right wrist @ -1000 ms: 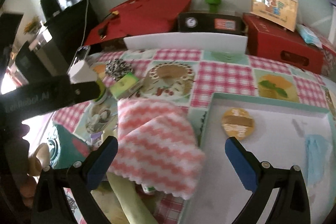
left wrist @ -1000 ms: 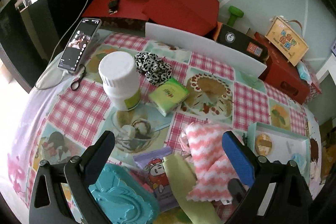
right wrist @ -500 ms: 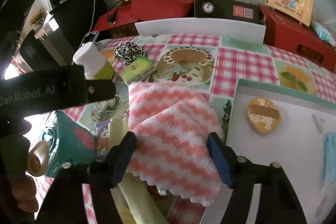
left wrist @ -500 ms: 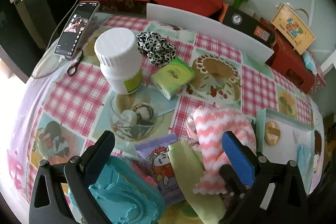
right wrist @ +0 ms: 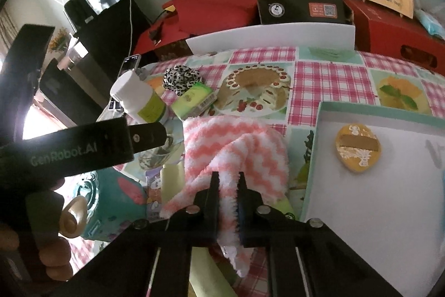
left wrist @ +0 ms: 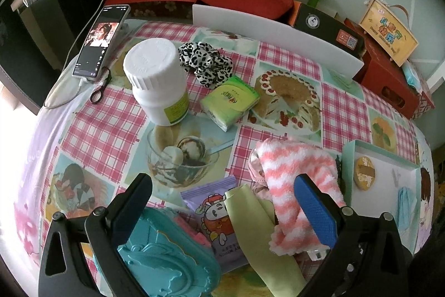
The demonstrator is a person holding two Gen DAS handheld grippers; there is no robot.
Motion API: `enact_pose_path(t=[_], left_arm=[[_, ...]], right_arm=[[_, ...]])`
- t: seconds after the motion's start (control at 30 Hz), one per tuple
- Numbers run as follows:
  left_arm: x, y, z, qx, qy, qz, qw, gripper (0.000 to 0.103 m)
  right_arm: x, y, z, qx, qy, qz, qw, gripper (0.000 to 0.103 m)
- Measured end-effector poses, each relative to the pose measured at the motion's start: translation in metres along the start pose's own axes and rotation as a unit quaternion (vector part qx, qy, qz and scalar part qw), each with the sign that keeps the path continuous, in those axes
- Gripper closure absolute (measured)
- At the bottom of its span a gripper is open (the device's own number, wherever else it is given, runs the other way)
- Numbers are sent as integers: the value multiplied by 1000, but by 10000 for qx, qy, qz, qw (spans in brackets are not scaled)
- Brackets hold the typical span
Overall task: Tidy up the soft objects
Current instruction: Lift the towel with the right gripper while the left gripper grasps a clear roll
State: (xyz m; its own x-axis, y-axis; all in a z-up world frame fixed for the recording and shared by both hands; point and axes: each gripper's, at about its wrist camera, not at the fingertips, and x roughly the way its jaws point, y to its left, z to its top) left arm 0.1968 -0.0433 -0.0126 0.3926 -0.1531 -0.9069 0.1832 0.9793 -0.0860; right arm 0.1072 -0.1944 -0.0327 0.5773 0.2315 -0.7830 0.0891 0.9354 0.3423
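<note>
The right gripper (right wrist: 227, 196) has its jaws pinching the near edge of the pink-and-white cloth (right wrist: 236, 146), which lies on the counter stretching toward twelve o'clock. The white tray (right wrist: 389, 213) sits just beside it at three o'clock. The left gripper (left wrist: 222, 202) hovers nearby, jaws spread, holding nothing.

I see desk (left wrist: 105, 130) under checked picture cloth; on it: white bottle (left wrist: 157, 80), spotted scrunchie (left wrist: 204, 61), green tissue pack (left wrist: 229, 102), phone (left wrist: 101, 41), tray (left wrist: 347, 157), pink-white towel (left wrist: 300, 171).

"GenRobot.AI" on left gripper (right wrist: 150, 137) body; "BABY WIPES" on purple packet (left wrist: 219, 216)
</note>
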Motion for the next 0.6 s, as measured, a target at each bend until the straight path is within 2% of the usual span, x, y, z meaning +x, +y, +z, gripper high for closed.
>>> enact_pose_path(t=[0.27,0.43,0.6], left_arm=[[-6,-1,1,-101,-81,-147,9998,2],[-7,-10,0,21,-115,-225,9997,2],[-9,-21,-2,183,-163,-245,9994,2]], right_arm=[[-16,-11,4,180,-285,-40,9994,95],[-26,-27,7,299,-415,-351,9981,95],[-45,-47,11,609,-699,-353,9951,95]])
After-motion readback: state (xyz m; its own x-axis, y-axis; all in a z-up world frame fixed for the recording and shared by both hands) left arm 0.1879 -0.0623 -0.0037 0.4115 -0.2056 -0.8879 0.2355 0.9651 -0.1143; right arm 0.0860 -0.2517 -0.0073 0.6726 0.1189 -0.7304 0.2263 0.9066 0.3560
